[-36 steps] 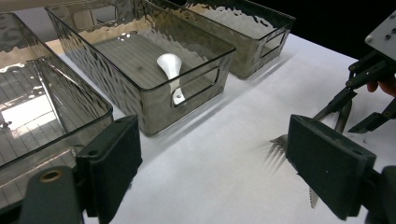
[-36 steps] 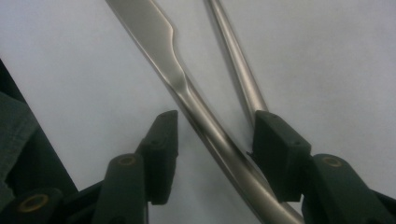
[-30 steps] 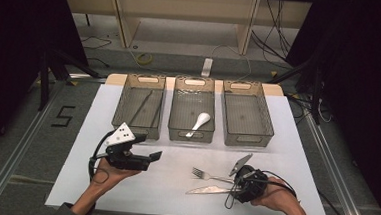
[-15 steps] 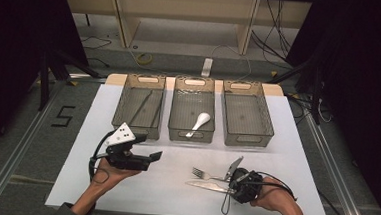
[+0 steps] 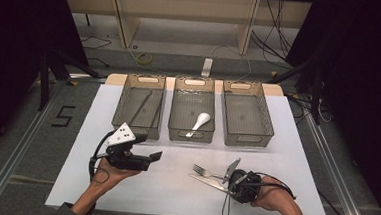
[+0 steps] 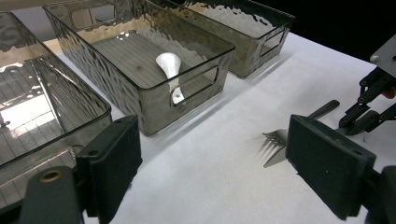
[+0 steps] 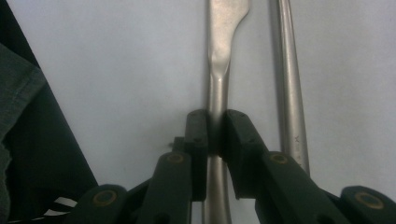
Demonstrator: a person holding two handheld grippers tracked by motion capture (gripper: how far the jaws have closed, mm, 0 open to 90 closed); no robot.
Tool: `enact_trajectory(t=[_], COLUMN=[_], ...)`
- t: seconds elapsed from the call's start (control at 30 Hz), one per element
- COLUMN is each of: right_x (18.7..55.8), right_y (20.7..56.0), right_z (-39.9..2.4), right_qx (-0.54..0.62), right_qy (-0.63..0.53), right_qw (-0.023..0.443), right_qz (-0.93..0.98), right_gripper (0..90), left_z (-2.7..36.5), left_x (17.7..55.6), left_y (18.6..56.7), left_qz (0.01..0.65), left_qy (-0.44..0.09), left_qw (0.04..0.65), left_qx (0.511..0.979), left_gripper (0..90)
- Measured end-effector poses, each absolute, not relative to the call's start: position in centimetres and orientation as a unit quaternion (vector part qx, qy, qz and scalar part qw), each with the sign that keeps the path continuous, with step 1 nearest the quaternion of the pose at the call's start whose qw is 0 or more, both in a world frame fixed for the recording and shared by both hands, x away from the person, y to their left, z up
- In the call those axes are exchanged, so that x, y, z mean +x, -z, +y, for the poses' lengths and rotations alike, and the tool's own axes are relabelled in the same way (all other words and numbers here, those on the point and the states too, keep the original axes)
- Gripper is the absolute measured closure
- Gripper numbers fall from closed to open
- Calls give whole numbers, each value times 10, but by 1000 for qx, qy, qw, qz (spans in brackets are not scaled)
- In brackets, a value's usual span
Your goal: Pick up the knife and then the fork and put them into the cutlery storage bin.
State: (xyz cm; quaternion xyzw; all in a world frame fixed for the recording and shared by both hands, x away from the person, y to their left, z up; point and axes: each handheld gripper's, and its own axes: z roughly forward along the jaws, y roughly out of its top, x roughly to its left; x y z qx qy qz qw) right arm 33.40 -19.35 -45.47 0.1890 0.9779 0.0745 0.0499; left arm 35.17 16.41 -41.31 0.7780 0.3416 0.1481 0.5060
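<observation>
Fingers (image 6: 112, 168) of our left gripper (image 5: 143, 157) stand spread with nothing between them, hovering over the white surface (image 5: 173, 191), well apart from the fork (image 5: 202, 171). On the right, our right gripper (image 5: 229, 179) has just been closing and now pinches the fork's handle (image 7: 218, 116), whose long axis runs straight ahead between its fingers (image 7: 196, 135); the knife (image 7: 290, 93) lies parallel, just beside. We can read no lettering on either.

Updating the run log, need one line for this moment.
right gripper: jaws just closed on knife | left gripper: open | fork: beside knife, on table
</observation>
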Motion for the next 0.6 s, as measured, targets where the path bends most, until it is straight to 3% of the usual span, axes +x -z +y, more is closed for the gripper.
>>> enact_trajectory(t=[0.6], right_x=[333], right_y=[448], right_z=[-194], right_qx=[193], right_qy=[-104], right_qw=[24], right_qz=[975], right_gripper=[803], left_z=[166], left_x=[352], left_y=[412], left_qz=[343], left_qy=[-149], left_qw=[509], left_qx=[775], left_gripper=[178])
